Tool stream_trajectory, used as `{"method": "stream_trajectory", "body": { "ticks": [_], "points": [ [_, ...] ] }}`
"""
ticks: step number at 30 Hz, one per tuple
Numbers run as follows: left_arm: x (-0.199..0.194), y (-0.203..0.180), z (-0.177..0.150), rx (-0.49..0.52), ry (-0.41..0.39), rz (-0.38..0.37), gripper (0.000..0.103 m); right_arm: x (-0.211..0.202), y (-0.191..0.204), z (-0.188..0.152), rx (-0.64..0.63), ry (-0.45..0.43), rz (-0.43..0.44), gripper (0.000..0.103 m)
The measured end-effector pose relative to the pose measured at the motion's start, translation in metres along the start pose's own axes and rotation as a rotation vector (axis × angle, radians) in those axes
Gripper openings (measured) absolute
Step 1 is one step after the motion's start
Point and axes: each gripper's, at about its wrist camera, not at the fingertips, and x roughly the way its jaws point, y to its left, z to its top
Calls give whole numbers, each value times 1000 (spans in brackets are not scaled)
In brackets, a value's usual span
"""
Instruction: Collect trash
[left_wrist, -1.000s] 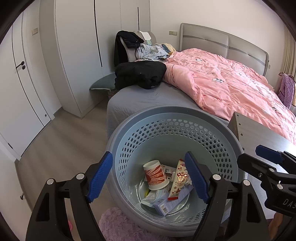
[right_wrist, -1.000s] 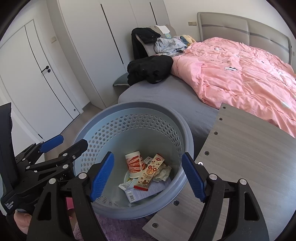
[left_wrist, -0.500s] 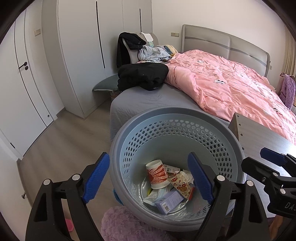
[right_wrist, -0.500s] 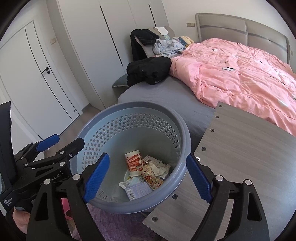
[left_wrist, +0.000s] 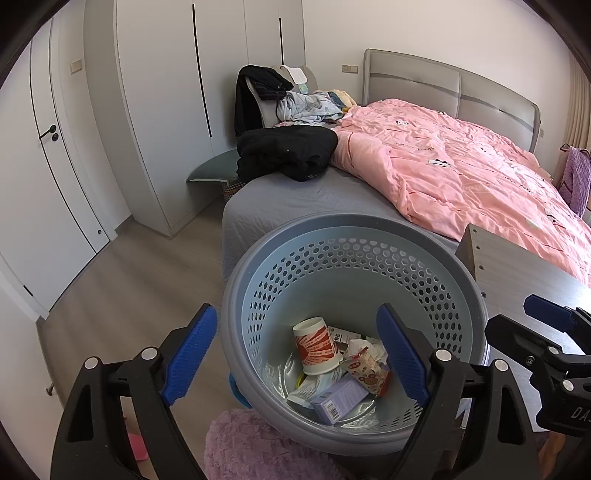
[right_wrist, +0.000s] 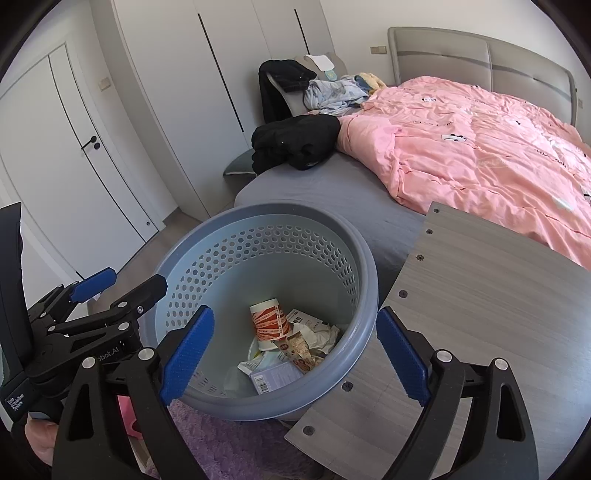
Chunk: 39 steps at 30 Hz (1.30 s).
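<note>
A round grey-blue perforated basket stands on the floor by the bed; it also shows in the right wrist view. Inside lie a red-and-white paper cup, a snack wrapper, crumpled paper and a pale purple box. My left gripper is open and empty above the basket's near rim. My right gripper is open and empty over the basket, beside the table.
A grey wood-grain table top adjoins the basket's right side. A bed with a pink duvet and black clothes lies behind. A purple fluffy rug is below. White wardrobes and wooden floor are left.
The snack wrapper, upright between the left gripper's fingers a second ago, has dropped flat into the basket. Both grippers opened wider and drew back slightly.
</note>
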Motion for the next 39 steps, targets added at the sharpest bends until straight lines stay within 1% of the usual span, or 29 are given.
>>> {"method": "stream_trajectory", "body": {
  "ticks": [2, 16, 39],
  "points": [
    [-1, 2, 0, -3, -2, 1, 88, -1, 0, 0, 0, -3, 0, 88],
    [-7, 4, -1, -5, 0, 2, 88, -7, 1, 1, -4, -21, 1, 89],
    [-8, 4, 1, -4, 13, 9, 88, -8, 2, 1, -6, -16, 5, 89]
  ]
}}
